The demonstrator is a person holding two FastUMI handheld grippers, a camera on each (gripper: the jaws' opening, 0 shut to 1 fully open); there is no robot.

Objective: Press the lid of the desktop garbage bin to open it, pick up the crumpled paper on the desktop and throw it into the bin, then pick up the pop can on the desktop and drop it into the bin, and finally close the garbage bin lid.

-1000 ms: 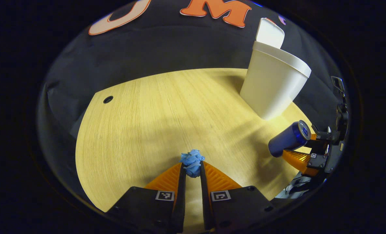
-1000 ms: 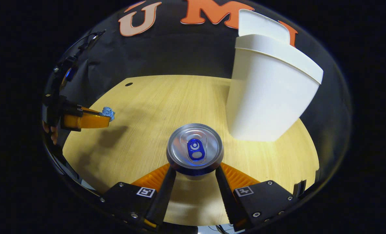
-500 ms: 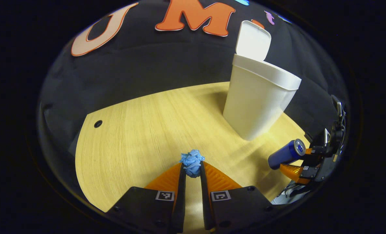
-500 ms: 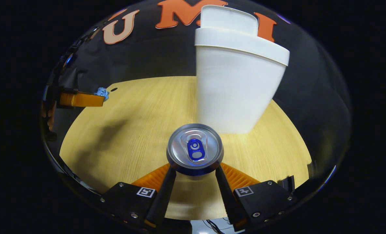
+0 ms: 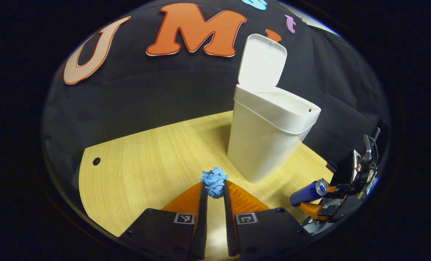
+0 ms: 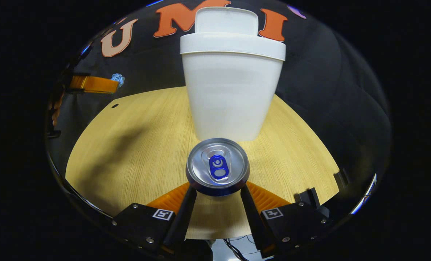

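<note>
Gripping the crumpled paper (image 5: 214, 182), the left gripper (image 5: 214, 188) hangs above open desktop (image 5: 146, 170) while the right gripper (image 6: 217, 188) clamps the unlabelled blue pop can (image 6: 217, 166) before the open-lidded bin (image 6: 232, 90).

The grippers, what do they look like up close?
Each gripper has two wedge-shaped ribbed fingers on black blocks, every block carrying a small square black-and-white marker and screws. The right gripper, seen from the left gripper view, trails thin cables.
</note>
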